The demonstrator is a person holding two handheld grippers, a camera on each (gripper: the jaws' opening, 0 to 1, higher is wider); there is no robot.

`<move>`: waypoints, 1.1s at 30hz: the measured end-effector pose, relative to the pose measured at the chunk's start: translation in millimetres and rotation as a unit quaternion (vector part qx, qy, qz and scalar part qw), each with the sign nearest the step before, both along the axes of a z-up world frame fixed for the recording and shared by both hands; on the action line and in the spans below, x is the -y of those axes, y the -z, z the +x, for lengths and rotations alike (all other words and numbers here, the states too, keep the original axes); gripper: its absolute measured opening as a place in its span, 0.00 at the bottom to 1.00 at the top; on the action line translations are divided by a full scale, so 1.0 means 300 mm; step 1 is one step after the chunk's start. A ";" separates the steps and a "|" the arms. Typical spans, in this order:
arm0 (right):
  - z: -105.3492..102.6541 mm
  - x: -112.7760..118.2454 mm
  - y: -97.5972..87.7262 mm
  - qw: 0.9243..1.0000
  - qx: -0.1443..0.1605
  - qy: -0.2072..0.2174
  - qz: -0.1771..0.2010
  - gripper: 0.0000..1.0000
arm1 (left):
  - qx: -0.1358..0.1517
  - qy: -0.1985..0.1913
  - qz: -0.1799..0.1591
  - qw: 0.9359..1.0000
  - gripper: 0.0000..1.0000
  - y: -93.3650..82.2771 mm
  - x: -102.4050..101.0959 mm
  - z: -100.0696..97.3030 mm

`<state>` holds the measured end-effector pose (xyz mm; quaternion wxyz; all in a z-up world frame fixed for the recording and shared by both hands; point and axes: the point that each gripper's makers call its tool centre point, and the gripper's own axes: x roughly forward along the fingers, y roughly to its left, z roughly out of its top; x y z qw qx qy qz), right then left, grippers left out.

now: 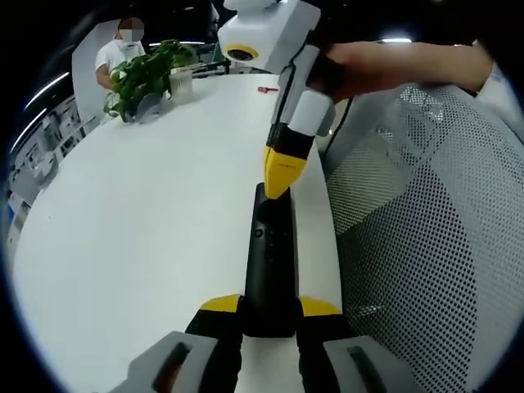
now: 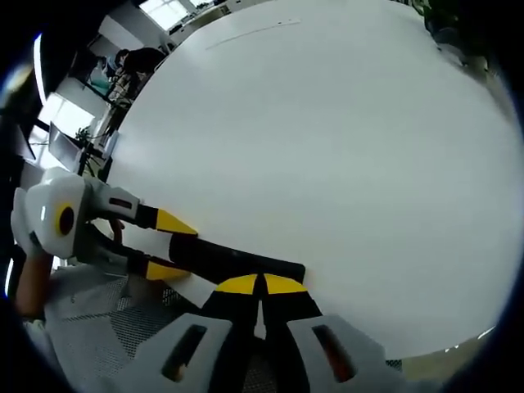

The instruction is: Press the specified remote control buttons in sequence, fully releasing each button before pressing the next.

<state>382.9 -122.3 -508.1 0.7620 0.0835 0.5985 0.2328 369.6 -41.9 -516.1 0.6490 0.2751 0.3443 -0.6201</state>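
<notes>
A long black remote control (image 1: 270, 262) lies along the right edge of the white table (image 1: 147, 229). My left gripper (image 1: 270, 305) is shut on its near end, one yellow tip on each side. From above, my right gripper (image 1: 284, 173) comes down with its yellow tips shut together, and they touch the remote's far end. In the right gripper view, my right gripper (image 2: 262, 284) is shut with its tips against the remote control (image 2: 237, 260). My left gripper (image 2: 170, 246) clamps the remote's other end from the left.
A potted green plant (image 1: 146, 78) stands at the table's far side, with a person (image 1: 123, 49) behind it. A small red object (image 1: 268, 88) lies far back. A white mesh chair (image 1: 426, 229) is close beside the table's right edge.
</notes>
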 end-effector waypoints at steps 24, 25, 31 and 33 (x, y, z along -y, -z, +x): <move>-0.009 -0.003 0.021 1.000 -0.019 0.013 0.012 0.00 | 0.000 0.000 0.000 1.000 0.24 -0.001 -0.001 -0.001; -0.009 -0.003 0.022 1.000 -0.016 0.012 0.012 0.00 | 0.000 0.000 0.001 1.000 0.24 -0.001 -0.001 -0.001; -0.010 -0.004 0.021 1.000 -0.011 0.011 0.011 0.00 | 0.000 0.001 0.002 1.000 0.25 0.000 -0.001 0.000; -0.011 -0.003 0.020 1.000 -0.015 0.019 0.016 0.00 | 0.000 0.001 0.002 1.000 0.25 0.000 -0.001 0.000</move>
